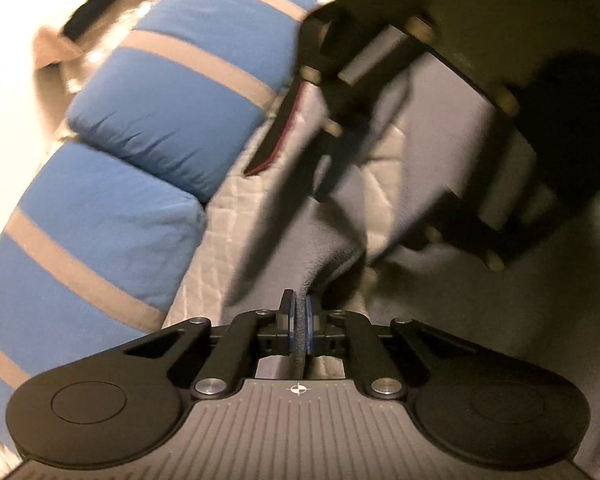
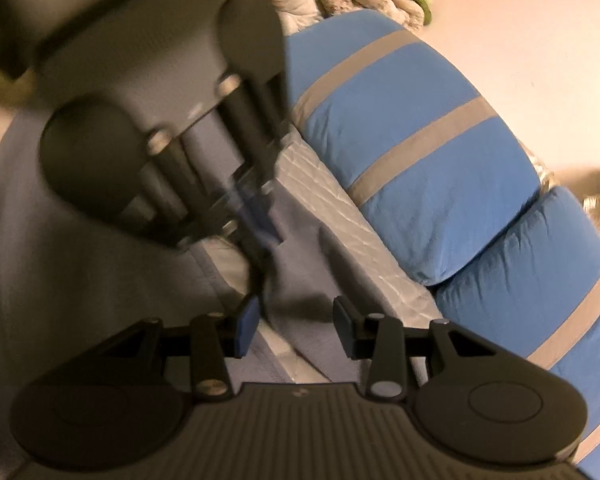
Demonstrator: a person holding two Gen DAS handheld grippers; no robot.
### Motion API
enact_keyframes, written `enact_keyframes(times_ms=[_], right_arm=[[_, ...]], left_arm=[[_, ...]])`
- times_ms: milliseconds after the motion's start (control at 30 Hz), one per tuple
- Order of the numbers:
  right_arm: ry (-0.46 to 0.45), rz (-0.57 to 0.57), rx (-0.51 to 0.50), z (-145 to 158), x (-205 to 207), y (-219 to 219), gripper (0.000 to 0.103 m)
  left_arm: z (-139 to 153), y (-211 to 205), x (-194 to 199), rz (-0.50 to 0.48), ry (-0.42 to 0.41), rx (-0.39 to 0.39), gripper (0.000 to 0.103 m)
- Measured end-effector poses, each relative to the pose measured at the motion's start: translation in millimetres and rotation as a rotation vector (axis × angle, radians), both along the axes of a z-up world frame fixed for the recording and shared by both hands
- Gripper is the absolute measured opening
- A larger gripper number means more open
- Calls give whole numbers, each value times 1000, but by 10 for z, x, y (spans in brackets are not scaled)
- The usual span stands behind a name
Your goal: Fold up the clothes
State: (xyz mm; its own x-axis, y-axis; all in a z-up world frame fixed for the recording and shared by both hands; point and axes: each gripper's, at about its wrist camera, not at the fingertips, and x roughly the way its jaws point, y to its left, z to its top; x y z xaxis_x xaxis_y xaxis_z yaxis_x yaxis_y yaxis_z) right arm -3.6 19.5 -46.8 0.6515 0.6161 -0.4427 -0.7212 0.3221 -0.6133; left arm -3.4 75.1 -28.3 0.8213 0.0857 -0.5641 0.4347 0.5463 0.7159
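Both views blur wherever one tool crosses the other's camera, so I cannot read those details; my left tongs (image 1: pixel 300 316), angled downward, are clenched on a pinched ridge of the grey garment (image 1: pixel 284 240), which spreads ahead over the white quilted bed (image 1: pixel 216 224); my right tongs (image 2: pixel 296 324) stand released, the garment's edge lying between their fingers untouched; blue striped pillows (image 2: pixel 412 168) lie beyond, right.
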Motion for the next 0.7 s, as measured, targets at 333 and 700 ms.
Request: enact_keyframes(times_ms=[333, 700], right_arm=[[-128, -3, -23, -150, -98, 99, 42], [-163, -16, -44, -211, -86, 165, 10]], left_arm=[[51, 35, -46, 22, 7, -49, 5], [95, 71, -27, 33, 21, -90, 8]])
